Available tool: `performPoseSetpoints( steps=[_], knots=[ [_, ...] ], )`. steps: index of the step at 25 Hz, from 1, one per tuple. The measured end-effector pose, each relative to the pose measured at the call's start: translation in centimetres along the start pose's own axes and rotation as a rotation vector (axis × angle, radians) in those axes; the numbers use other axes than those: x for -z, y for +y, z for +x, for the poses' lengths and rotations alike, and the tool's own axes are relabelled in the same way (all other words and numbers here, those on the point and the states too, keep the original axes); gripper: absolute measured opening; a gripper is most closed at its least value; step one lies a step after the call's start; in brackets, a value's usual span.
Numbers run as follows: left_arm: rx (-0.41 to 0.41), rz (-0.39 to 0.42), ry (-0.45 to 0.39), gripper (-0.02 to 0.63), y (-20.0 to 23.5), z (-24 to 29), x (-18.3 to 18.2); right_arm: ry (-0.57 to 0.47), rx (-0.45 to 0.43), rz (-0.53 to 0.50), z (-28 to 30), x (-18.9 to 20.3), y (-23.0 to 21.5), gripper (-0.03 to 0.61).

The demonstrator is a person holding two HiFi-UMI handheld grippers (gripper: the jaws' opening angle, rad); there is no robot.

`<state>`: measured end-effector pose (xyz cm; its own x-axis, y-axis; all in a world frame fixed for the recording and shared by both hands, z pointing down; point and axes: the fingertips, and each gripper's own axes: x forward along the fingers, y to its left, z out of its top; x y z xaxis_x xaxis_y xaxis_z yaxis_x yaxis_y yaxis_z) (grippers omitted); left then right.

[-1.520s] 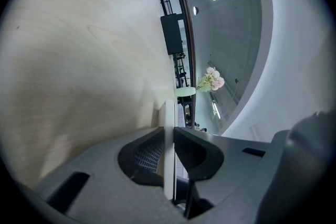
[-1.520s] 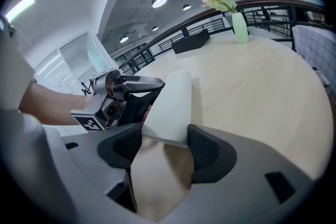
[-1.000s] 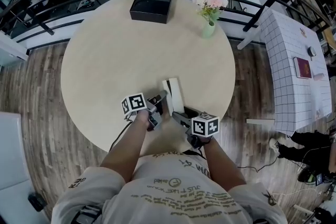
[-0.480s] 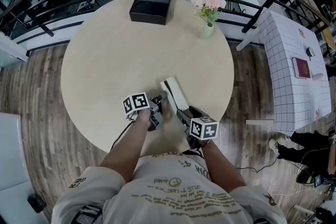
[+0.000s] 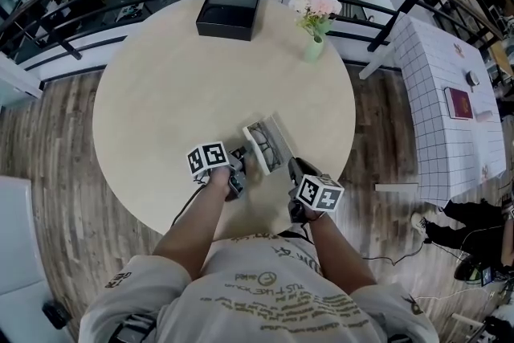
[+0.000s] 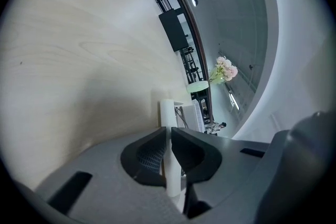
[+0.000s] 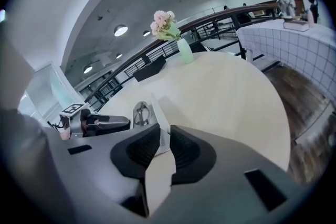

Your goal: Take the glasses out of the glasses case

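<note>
The white glasses case [image 5: 279,132] lies open on the round table [image 5: 161,92] just in front of me, and the glasses [image 5: 263,147] show inside it. My left gripper [image 5: 241,161] is shut on the case's left edge [image 6: 167,113], which runs as a thin white wall between its jaws. My right gripper [image 5: 291,168] has just been closing its jaws and now pinches the case's lid flap [image 7: 159,119]. In the right gripper view the glasses [image 7: 140,114] lie in the tray beyond the jaws, and the left gripper [image 7: 125,122] holds the far side.
A black box [image 5: 230,10] and a green vase of pink flowers [image 5: 316,20] stand at the table's far edge. A dark railing curves behind the table. A white grid-patterned table [image 5: 450,84] stands to the right on the wooden floor.
The case, closed a second ago, now lies open with the glasses showing. My right gripper closed on the lid flap and swung out to the right with it. The left gripper stayed put.
</note>
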<state>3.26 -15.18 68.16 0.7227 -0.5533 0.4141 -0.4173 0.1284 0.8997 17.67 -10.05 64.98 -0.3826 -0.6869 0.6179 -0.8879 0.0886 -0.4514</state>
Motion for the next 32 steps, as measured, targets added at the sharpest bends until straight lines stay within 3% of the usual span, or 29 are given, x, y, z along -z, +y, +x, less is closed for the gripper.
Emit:
performPoseSetpoints(
  steps=[5, 15, 25, 32],
  knots=[
    [-0.032, 0.048, 0.028, 0.023, 0.1, 0.1, 0.3, 0.020, 0.100, -0.068, 0.3, 0.1, -0.9, 0.031],
    [-0.092, 0.093, 0.050, 0.014, 0.1, 0.4, 1.0, 0.039, 0.143, -0.163, 0.2, -0.1, -0.3, 0.031],
    [-0.073, 0.132, 0.061, 0.014, -0.8, 0.6, 0.7, -0.055, 0.190, -0.429, -0.4, -2.7, 2.6, 0.051],
    [-0.046, 0.218, 0.090, 0.014, -3.1, 0.8, 1.0, -0.068, 0.253, -0.398, -0.2, -2.5, 2.1, 0.041]
  ],
)
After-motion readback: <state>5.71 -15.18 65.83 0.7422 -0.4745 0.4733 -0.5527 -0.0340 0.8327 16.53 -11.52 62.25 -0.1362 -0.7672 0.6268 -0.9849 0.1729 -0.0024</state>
